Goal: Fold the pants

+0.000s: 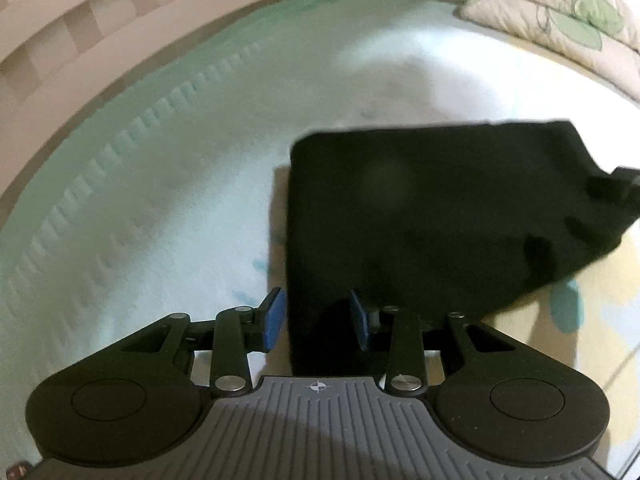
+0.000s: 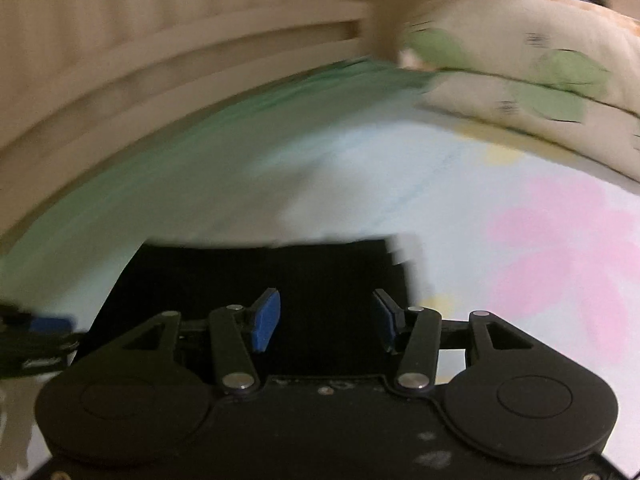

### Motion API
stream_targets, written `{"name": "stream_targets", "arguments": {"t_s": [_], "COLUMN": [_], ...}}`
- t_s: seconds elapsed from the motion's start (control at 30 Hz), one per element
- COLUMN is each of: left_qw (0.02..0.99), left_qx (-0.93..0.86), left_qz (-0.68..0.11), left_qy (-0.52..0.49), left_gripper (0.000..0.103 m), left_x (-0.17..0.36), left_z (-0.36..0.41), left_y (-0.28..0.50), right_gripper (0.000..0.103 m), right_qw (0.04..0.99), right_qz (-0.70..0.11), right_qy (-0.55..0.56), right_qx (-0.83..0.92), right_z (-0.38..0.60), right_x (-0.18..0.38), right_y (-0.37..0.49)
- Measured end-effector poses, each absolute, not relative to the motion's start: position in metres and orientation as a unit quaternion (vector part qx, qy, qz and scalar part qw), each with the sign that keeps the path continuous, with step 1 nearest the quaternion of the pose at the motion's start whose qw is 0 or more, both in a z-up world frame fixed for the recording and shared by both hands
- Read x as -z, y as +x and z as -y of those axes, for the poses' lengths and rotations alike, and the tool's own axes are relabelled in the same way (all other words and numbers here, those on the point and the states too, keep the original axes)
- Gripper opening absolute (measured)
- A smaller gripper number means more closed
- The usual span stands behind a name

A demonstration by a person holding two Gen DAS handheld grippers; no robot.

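Observation:
The black pants lie folded into a compact block on the bed sheet. My left gripper is open, its blue pads either side of the near left corner of the pants, not closed on the cloth. In the right wrist view the pants lie just ahead of my right gripper, which is open and empty above the near edge. The left gripper's blue pad shows at the far left of that view. The right gripper's tip shows at the pants' right side. The right wrist view is motion-blurred.
A pale wooden bed rail curves along the left and far side of the bed. A leaf-patterned pillow lies at the far right, and it also shows in the right wrist view. The sheet has a pink flower print to the right.

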State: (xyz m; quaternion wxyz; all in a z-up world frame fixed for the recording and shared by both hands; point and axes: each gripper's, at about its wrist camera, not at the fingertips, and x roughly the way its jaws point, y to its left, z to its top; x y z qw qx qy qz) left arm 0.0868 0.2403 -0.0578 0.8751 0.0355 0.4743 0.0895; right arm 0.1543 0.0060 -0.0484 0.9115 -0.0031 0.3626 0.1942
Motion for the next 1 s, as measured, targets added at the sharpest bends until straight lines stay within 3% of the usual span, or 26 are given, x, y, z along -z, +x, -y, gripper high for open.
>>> {"name": "stream_targets", "arguments": {"t_s": [0.13, 0.23, 1.0], "left_qw": [0.869, 0.868, 0.889], "left_qx": [-0.103, -0.108, -0.118], "left_qz": [-0.483, -0.484, -0.443], "left_qy": [0.031, 0.013, -0.001], "left_gripper": [0.038, 0.039, 0.038], "left_x": [0.07, 0.068, 0.013], "left_z": [-0.249, -0.255, -0.185], "left_y": [0.086, 0.086, 0.02], "right_gripper": [0.048, 0.047, 0.054], "right_qw": [0.89, 0.892, 0.921], "right_qz": [-0.416, -0.412, -0.359], "right_qy": [-0.05, -0.043, 0.019], "right_qx": [-0.182, -0.18, -0.151], "right_z": [-0.021, -0.017, 0.007], "right_x": [0.084, 0.088, -0.003], "right_y": [0.15, 0.149, 0.059]}}
